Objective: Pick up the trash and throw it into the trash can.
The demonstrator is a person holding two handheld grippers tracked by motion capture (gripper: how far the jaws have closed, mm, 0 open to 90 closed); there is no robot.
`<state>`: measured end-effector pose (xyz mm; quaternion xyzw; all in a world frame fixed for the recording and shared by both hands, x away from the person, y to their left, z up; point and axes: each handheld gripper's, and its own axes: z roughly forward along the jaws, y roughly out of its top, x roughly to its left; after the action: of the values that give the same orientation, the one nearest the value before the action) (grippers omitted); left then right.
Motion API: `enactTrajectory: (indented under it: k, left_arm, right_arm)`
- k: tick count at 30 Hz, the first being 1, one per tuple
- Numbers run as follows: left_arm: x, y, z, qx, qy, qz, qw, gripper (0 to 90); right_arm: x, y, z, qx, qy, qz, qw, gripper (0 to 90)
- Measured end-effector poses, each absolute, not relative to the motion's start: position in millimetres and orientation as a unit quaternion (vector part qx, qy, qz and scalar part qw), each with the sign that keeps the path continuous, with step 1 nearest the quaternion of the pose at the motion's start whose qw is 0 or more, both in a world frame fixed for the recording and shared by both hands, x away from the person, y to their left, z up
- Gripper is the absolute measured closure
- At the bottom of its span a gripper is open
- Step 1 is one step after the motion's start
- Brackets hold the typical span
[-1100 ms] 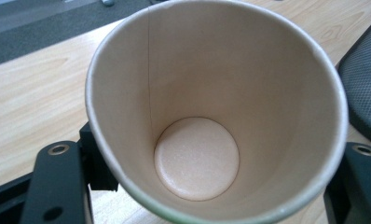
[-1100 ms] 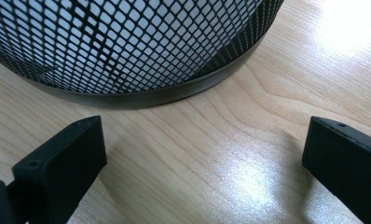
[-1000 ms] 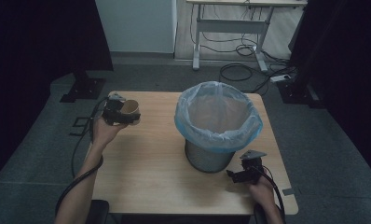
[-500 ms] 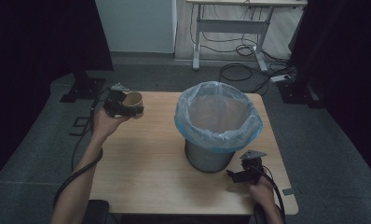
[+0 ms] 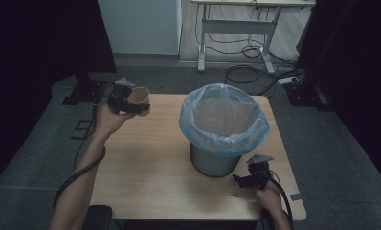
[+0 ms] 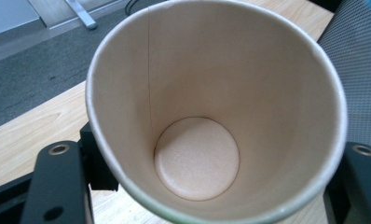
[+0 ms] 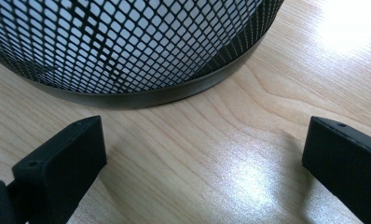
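Left gripper (image 5: 140, 106), raised above the table (image 5: 145, 158) well left of the mesh bin (image 5: 223, 127), clamps an empty paper cup (image 5: 140, 97). Right gripper (image 5: 240, 180) rests wide open, holding nothing, just beside the bin's base.

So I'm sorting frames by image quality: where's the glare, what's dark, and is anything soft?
High view: dim, with black surroundings, while the light wooden table is evenly lit. Right gripper view: bright glare patches on the wood and blown-out white behind the black mesh waste bin. Left gripper view: the tan paper cup sits very close, its near rim slightly soft and its inside shadow-free.
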<state>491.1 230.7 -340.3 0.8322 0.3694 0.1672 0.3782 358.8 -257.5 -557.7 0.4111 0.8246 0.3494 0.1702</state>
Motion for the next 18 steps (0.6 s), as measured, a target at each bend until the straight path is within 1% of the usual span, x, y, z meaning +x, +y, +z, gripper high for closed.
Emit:
enactTrajectory:
  k: [18]
  left_arm:
    - [486.7,213.2,-298.1,0.835,0.346,0.162,0.395,28.2]
  right_arm:
    - [358.7,-257.4,-557.7,0.412,0.824,0.350,0.170,0.0]
